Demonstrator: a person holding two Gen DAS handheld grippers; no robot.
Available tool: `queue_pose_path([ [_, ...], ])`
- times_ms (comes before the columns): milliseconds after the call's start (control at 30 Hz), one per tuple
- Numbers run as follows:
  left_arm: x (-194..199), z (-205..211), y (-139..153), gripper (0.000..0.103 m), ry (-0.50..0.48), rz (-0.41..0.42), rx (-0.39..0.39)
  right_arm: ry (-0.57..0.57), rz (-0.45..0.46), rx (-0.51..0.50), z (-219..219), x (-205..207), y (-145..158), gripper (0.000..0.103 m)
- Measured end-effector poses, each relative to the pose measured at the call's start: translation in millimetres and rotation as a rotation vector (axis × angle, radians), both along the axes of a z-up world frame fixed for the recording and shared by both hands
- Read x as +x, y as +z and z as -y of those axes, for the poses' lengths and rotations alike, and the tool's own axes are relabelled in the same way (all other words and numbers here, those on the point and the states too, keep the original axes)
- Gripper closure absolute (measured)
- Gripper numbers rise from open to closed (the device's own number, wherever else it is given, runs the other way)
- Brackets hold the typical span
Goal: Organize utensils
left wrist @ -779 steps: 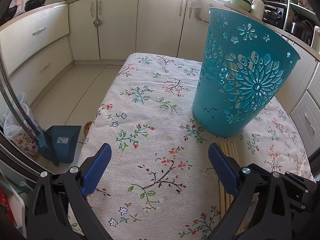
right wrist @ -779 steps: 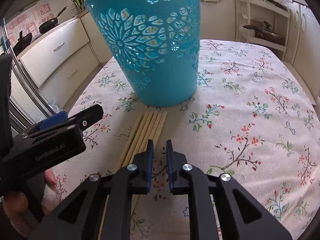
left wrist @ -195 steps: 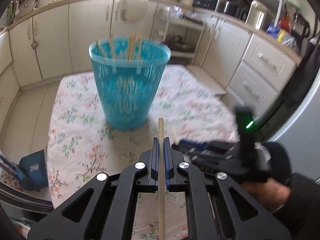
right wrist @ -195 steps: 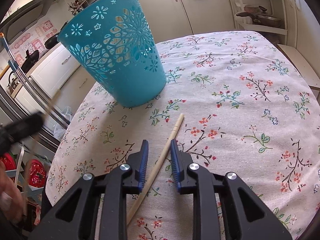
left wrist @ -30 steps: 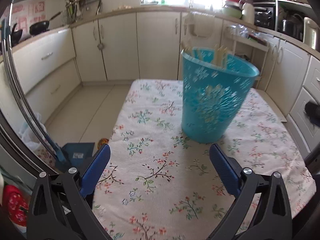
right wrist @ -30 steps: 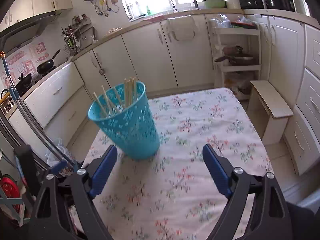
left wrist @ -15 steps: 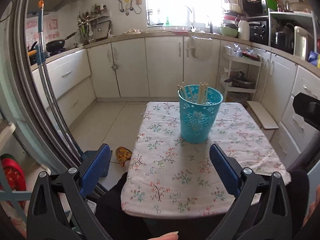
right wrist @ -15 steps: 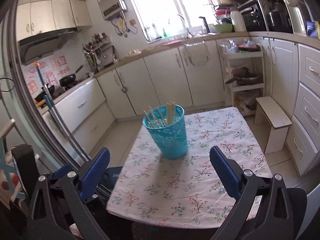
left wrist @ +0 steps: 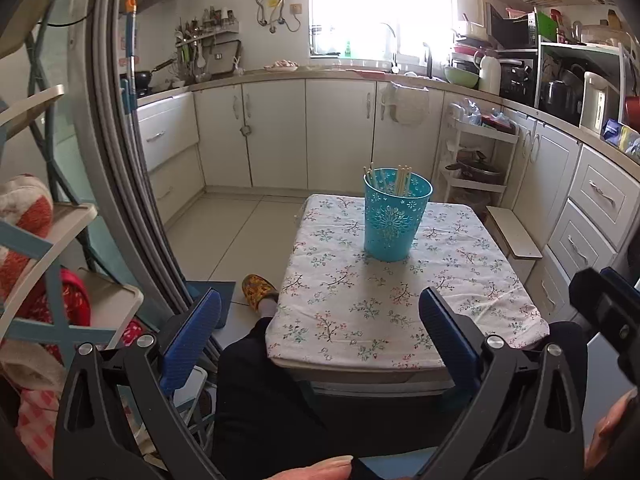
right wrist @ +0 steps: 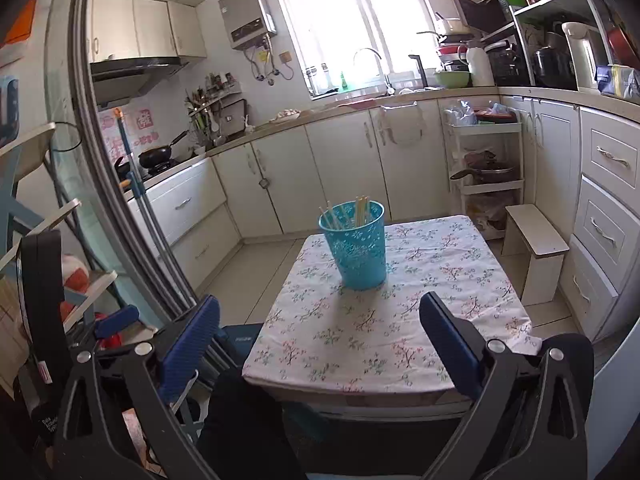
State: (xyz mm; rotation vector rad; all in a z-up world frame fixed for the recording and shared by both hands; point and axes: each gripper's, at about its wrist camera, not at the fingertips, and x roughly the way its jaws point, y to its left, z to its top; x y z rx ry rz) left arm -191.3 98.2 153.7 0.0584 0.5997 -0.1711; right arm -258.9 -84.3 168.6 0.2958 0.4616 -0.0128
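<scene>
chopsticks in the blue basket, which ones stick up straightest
The tight bunch of chopsticks toward the basket's right side, standing near upright. The others lean left against the rim.

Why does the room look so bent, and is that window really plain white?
Left wrist view: fisheye lens bows the cabinets, and the window is blown out white. Right wrist view: same curving, window glary, teal basket sharp, casting a soft shadow on the tablecloth.

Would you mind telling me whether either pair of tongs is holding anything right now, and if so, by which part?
Nothing is held. The left tongs and right tongs both stand wide open and empty; the chopsticks stand in the blue basket.
</scene>
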Motion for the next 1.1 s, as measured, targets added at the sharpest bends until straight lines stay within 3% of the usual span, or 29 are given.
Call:
queue_pose_path([
  [400,-31,-14,11,0.008,0.027,0.047,-0.007,0.029,0.076,-0.041,-19,-29,12,0.007],
  [1100,-42,-16,16,0.008,0.028,0.070,-0.009,0.035,0.123,-0.080,-32,-42,18,0.007],
])
